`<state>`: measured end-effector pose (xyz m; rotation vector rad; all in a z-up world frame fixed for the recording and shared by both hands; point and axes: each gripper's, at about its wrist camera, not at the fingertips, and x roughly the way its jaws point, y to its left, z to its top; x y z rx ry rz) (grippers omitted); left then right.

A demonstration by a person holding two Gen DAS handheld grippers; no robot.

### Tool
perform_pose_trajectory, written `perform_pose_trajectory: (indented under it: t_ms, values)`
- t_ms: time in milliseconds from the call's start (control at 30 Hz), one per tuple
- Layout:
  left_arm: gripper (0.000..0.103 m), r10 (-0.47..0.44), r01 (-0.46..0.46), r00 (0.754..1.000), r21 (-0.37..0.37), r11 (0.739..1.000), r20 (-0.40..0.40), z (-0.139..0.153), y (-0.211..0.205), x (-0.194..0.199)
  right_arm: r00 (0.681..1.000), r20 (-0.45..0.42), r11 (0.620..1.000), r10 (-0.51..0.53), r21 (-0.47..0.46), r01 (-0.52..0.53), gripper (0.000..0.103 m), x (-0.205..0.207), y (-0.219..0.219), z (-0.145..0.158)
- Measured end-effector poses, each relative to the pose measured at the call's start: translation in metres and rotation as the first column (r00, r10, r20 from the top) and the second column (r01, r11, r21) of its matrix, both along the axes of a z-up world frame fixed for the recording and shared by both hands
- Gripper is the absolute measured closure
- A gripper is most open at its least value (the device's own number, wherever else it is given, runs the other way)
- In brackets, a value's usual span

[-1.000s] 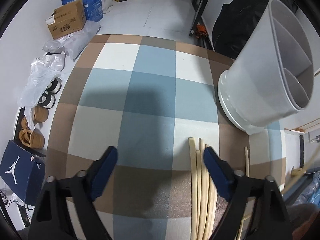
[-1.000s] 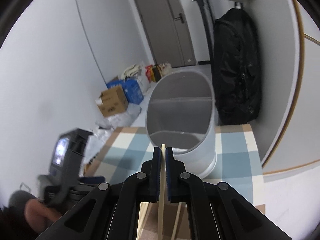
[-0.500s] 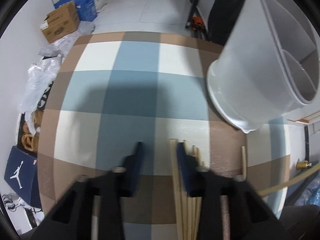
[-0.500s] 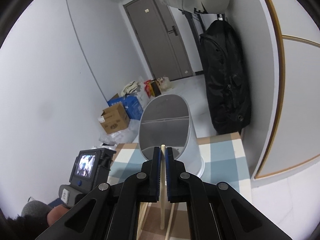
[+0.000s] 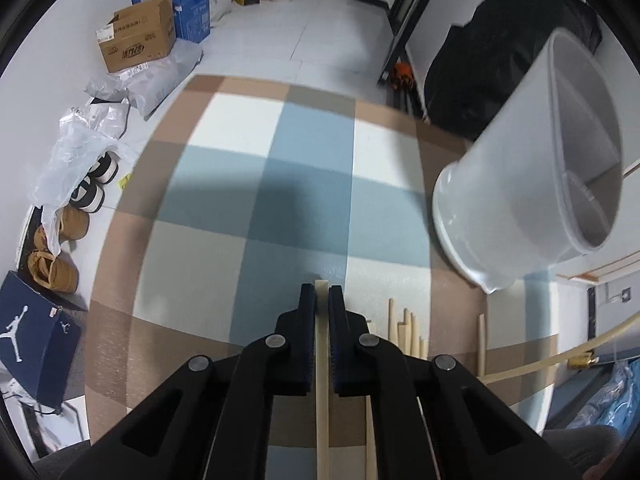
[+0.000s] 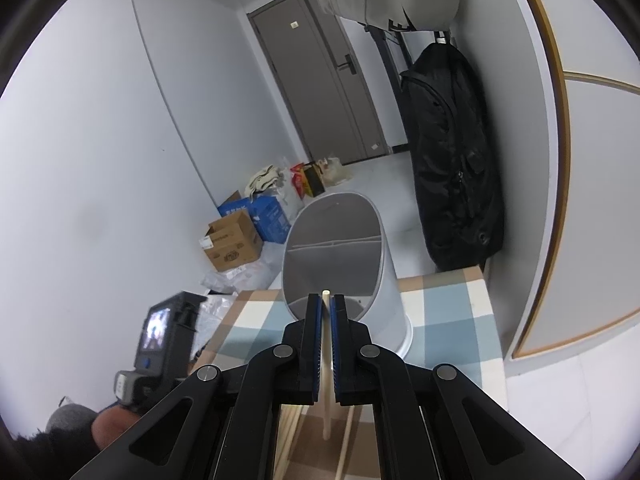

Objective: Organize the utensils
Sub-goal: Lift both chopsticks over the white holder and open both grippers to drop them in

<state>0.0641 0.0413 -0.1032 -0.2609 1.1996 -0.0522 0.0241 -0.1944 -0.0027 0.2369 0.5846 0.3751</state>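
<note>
While the left tongs [image 5: 322, 296] are pinched shut on a pale wooden chopstick [image 5: 321, 392] low over the table [image 5: 304, 200], the right tongs [image 6: 326, 306] are likewise clamped on a second chopstick [image 6: 326, 360], carried higher up and in front of the white utensil holder [image 6: 340, 264]. The tip of that right-hand stick pokes just past the blue pads, level with the holder's near rim. The holder stands upright on the checked tablecloth toward the table's far right side, and its inside is split by dividers (I can make out at least two compartments from the left view). More loose chopsticks [image 5: 408, 332] lie flat on the cloth just right of the left tongs, bunched together, with a single one [image 5: 482, 344] set a little apart further right. On the floor beyond the table sit a cardboard box [image 5: 138, 44] and a blue shoebox [image 5: 36, 340], and a black bag [image 6: 452, 168] hangs by the door.
</note>
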Motion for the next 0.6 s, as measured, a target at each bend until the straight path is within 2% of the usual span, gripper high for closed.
perform_pose_trajectory:
  t_ms: [233, 300, 467, 600]
  values:
    - [0.101, 0.002, 0.005, 0.986, -0.038, 0.999, 0.164, 0.028, 0.015, -0.004, 1.000, 0.014, 1.000, 0.010, -0.008, -0.010, 0.099, -0.001, 0.005, 0.005]
    - [0.101, -0.003, 0.015, 0.973, -0.049, 0.999, 0.233, 0.043, 0.016, -0.009, 1.000, 0.024, 1.000, 0.011, -0.018, -0.011, 0.099, -0.002, 0.007, 0.009]
    - [0.101, 0.000, 0.026, 0.940, -0.072, 0.997, 0.340, 0.062, 0.025, -0.011, 0.998, 0.050, 0.999, 0.025, -0.026, -0.023, 0.099, -0.005, 0.015, 0.021]
    - [0.101, 0.036, 0.020, 0.913, -0.131, 0.991, 0.408, 0.081, 0.038, -0.007, 0.997, 0.065, 0.999, 0.030, -0.013, -0.029, 0.099, -0.004, 0.015, 0.035]
